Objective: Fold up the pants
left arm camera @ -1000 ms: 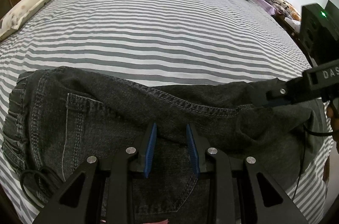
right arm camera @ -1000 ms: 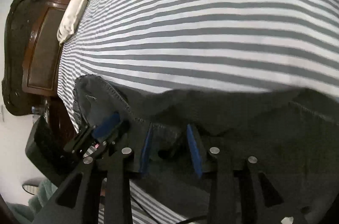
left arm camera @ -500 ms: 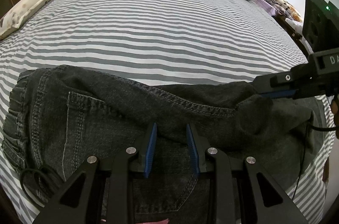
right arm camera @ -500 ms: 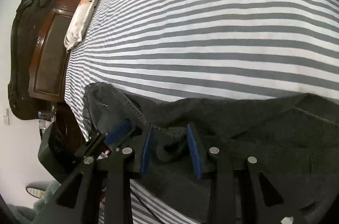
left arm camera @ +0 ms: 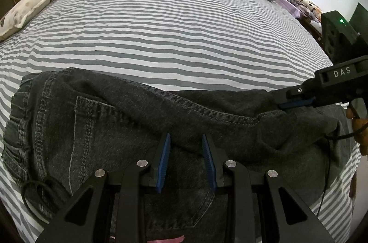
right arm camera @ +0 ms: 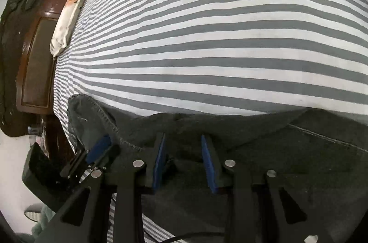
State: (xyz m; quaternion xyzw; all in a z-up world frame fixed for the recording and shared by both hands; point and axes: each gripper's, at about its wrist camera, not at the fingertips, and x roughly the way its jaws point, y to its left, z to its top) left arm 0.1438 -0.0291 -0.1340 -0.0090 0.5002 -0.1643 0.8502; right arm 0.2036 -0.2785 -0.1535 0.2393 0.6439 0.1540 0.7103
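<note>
Left wrist view: the dark denim pants [left arm camera: 92,128] lie on the striped bed [left arm camera: 184,36]. The waistband is far to the left of the left hand-held gripper [left arm camera: 185,136] and one leg runs off to its right. A raised ridge of denim with a stitched seam passes between its blue pads, and it appears to pinch this ridge with the jaws half apart. The right hand-held gripper [right arm camera: 182,136] has a bunch of the same cloth between its pads, and from the side the denim rises to a peak at its tips, so I judge it pinches too.

The step in hand looks like carrying the near edge forward, away from both grippers, to lay it on the far edge. To do it well, lift both ends level, hold the ridge taut between them, and put the seam down on the far edge before letting go. A black cord [left arm camera: 36,187] lies on the cloth at the lower left of the left gripper and should not get folded in.
</note>
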